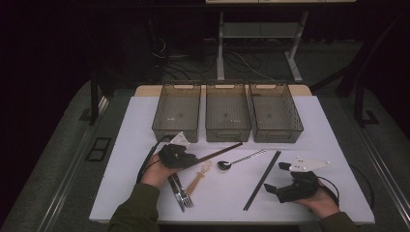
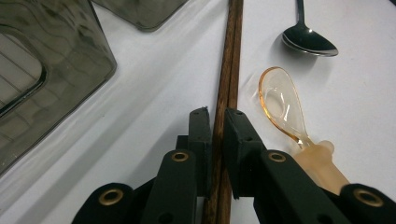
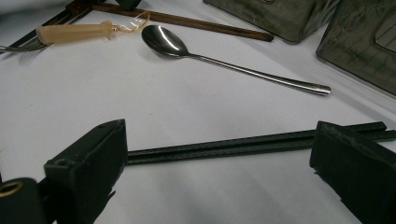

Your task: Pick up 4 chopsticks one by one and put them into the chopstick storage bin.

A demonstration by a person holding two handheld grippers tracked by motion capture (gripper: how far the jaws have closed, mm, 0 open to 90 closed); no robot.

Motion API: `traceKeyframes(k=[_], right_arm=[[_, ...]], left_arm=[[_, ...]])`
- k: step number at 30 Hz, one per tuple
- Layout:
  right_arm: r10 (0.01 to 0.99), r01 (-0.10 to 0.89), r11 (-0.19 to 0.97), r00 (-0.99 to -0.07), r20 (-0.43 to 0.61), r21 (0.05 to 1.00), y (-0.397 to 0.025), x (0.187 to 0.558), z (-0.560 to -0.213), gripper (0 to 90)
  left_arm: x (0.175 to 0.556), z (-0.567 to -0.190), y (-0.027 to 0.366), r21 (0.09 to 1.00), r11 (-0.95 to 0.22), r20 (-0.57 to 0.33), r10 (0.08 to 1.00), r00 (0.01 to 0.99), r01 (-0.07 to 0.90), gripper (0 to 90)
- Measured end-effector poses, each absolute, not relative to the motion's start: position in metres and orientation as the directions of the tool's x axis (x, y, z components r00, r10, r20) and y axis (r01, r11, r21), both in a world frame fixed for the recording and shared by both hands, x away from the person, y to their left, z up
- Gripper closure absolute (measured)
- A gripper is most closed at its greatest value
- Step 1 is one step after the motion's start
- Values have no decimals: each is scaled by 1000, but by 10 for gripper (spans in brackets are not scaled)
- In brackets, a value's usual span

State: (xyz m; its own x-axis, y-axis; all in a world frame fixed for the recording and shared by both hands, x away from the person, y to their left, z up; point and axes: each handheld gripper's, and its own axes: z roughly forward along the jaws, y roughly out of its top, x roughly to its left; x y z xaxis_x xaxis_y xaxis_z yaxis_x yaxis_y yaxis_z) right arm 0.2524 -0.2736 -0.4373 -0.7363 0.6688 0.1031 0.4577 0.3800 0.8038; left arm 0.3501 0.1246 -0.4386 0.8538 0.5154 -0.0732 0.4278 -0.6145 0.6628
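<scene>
The brown wooden chopsticks (image 2: 227, 70) lie on the white worktop (image 1: 145, 125), in front of the bins and just beside the spoons. The left gripper (image 1: 176, 155) has its black jaws closed tight on them near one end, and they seem to rest on the worktop, not lifted yet. They are two long, thin, dark sticks pressed side by side, and the wood grain shows on them. Next to them lies a small see-through orange spoon (image 2: 282, 105) with a thick, pale, soft-looking handle. A little farther off is a shiny metal spoon (image 3: 224, 56) with a round bowl and a long thin handle. Near the person's left hand, two metal forks (image 1: 181, 193) lie close together. The right gripper (image 1: 290, 189) waits with its jaws wide open, hanging over a pair of black chopsticks (image 3: 243, 145), which look rough and square-edged. It does not hold them. At the back of the worktop stand three smoky plastic bins: the left bin (image 1: 178, 112), the middle bin (image 1: 227, 112) and the right bin (image 1: 276, 112). They are see-through boxes with rounded corners, and all three look empty. So I think the sorting has only just begun. Every piece is out on the worktop, nothing is in a bin, and the first pair is only now being grabbed.
</scene>
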Motion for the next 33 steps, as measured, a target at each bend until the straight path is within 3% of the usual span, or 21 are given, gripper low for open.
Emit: traceKeyframes(k=[12, 33], right_arm=[[668, 458, 379, -737, 104, 804, -274, 252, -437, 44], [666, 455, 385, -739, 101, 803, -273, 252, -437, 44]], left_arm=[[351, -443, 121, 662, -609, -66, 533, 843, 437, 808], [353, -444, 122, 669, -650, -23, 466, 885, 360, 834]])
